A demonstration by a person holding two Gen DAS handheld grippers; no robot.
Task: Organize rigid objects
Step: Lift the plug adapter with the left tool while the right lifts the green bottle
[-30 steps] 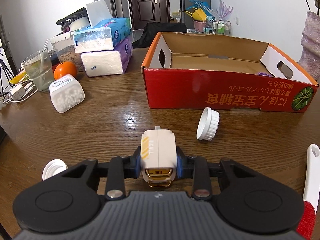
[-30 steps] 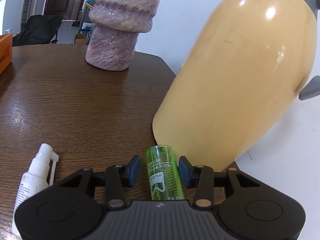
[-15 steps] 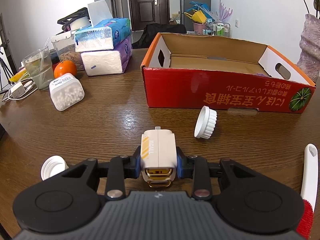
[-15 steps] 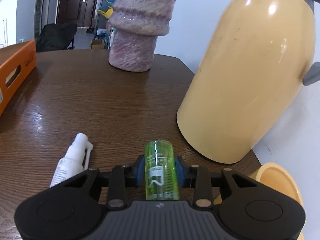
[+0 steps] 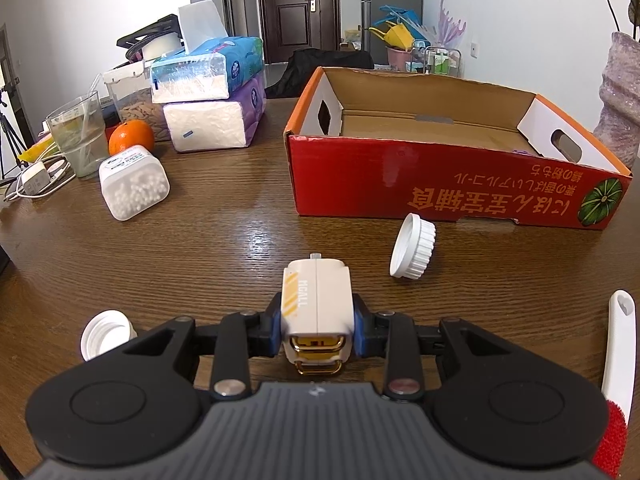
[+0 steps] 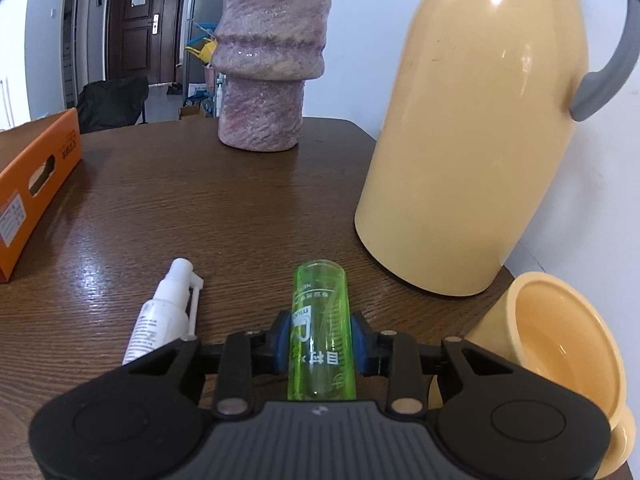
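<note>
Left wrist view: left gripper (image 5: 318,330) clamped on a cream charger block (image 5: 316,304), blue pads pressed to both its sides, gold clip end toward the camera. It hangs just above the wooden table (image 5: 224,240), short of the red cardboard box (image 5: 440,176), which is open-topped and looks nearly empty. White ribbed cap (image 5: 414,247) lies on its side just in front of the box wall; a second white cap (image 5: 105,334) sits near the left finger. White brush handle (image 5: 620,344) at the right edge. Cotton swab tub (image 5: 134,184), orange (image 5: 131,138) and tissue packs (image 5: 212,92) are well off to the left (clutter, probably not the targets).

Right wrist view: right gripper (image 6: 320,344) has its jaws just closed in on a green clear tube (image 6: 320,324); pads now touch both sides, the tube pointing forward along the fingers. White spray bottle (image 6: 168,312) lies just beside on the left; yellow thermos (image 6: 472,140) and its cup (image 6: 560,344) are near on the right. Box corner (image 6: 36,184) shows far left, vase (image 6: 268,68) behind.

Doing it well, my guess: lift each item clear over the box wall before letting go, swing the tube left away from the thermos, keep it level so it doesn't slip, and set down low inside.
</note>
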